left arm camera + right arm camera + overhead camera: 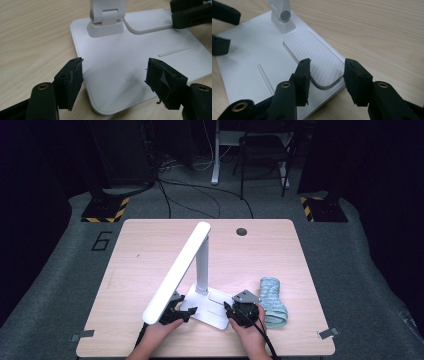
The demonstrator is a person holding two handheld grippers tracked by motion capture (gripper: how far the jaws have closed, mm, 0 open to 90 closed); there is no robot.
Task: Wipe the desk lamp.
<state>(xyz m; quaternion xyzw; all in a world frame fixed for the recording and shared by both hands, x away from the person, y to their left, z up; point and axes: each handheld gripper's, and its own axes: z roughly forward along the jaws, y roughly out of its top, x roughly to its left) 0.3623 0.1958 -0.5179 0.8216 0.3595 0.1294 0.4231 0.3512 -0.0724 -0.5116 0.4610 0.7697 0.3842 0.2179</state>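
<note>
Desk lamp (192,270), white, standing near front centre of wooden table (150,250); flat base (120,70) on tabletop, upright post hinged at base, long head angled toward left front. Ribbed rectangular pad (314,53) set into base beside hinge.

Left gripper (113,76): jaws apart, straddling near corner of base; pads clear of plastic on both sides, nothing pinched. Seen from above (176,312) at left front edge of base, under lamp head.

Right gripper (325,76): jaws part open, poised over near corner of ribbed pad; left pad close over base surface, contact not determinable; right pad off edge, above table. No grip. From above (235,312) at right front of base.

Rolled pale-blue cloth (272,300) lying on table just right of right gripper, apart from base.
</note>
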